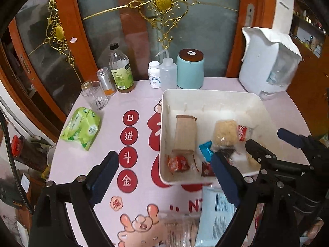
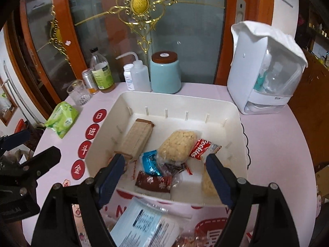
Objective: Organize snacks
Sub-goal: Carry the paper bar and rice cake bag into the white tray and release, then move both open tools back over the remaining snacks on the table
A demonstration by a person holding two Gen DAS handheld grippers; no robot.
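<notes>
White plastic makes the snack bin [image 2: 181, 103], and it sits on the pink counter [image 1: 131, 100] just ahead of both our claws. Our right claw [image 2: 166, 164] hangs over the near edge of the bin with its two blue fingers [image 2: 112, 177] spread wide, and it holds nothing. Our left claw [image 1: 164, 170] is spread wide too and holds nothing. It hangs over the counter, with its right finger in front of the near left part of the bin.

Between the fingers of our right claw lie the snacks. A brown wafer pack [image 2: 136, 138] lies just past the left finger. A yellow puffed rice bar [image 2: 177, 145] lies further ahead, with a shiny blue candy [image 2: 151, 162] beside it, and a dark red candy [image 2: 154, 182] is the closest one to us. A red and white cookie pack [image 2: 200, 149] lies just past the right finger.

Under our right claw, outside the bin, a light blue packet [image 2: 141, 224] lies on the counter.

Far to the left of our left claw we see a green tissue pack [image 1: 81, 128] and a clear glass [image 1: 94, 95]. Past the bin stand a teal jar [image 1: 190, 69] and a white water machine [image 1: 267, 61].
</notes>
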